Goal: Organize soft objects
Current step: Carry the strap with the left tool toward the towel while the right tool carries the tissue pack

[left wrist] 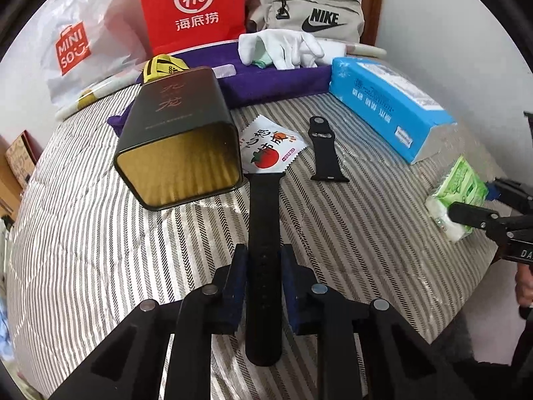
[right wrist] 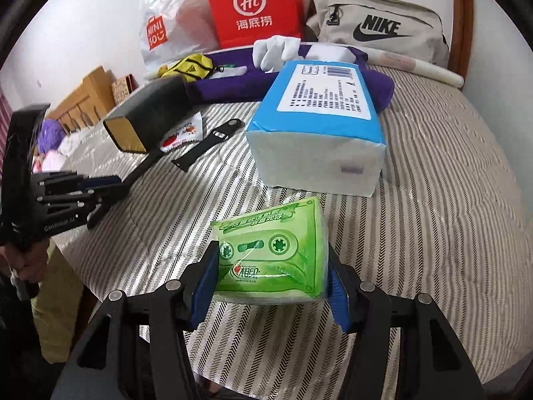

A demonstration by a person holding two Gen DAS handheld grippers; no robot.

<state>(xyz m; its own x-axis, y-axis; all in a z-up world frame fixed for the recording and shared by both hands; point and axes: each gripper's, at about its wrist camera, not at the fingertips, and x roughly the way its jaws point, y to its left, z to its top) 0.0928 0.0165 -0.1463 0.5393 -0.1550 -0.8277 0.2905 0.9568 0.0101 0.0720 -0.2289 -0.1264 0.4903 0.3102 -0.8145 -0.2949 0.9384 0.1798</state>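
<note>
On the striped bed cover (left wrist: 100,233) everything lies spread out, with the wall side at twelve o'clock. Largest is the beige Nike bag (right wrist: 379,30) at one o'clock against the wall, beside the red paper bag (right wrist: 253,6) at twelve and the white Miniso bag (left wrist: 73,46) at eleven. In front of them stretches a purple cloth (left wrist: 276,83) carrying white gloves (left wrist: 283,48). The blue tissue pack (right wrist: 319,120) lies just past the centre of the right wrist view, at twelve o'clock from the right tool (right wrist: 271,276). A dark tin (left wrist: 180,136) lies on its side with its gold open mouth facing the left camera, at eleven o'clock from the left tool (left wrist: 265,286); a small tomato sachet (left wrist: 269,148) is just beside its mouth.

The green tissue pack (right wrist: 276,253) sits between the right tool's blue pads, which press on both its sides; it appears to rest on the cover. The long black watch strap (left wrist: 265,240) runs straight through the left tool toward twelve o'clock, its far end touching the sachet; the left tool's pads stand close on either side of it, nearly pressed together and seeming to pinch it. The shorter strap piece (left wrist: 324,148) lies apart at one o'clock
</note>
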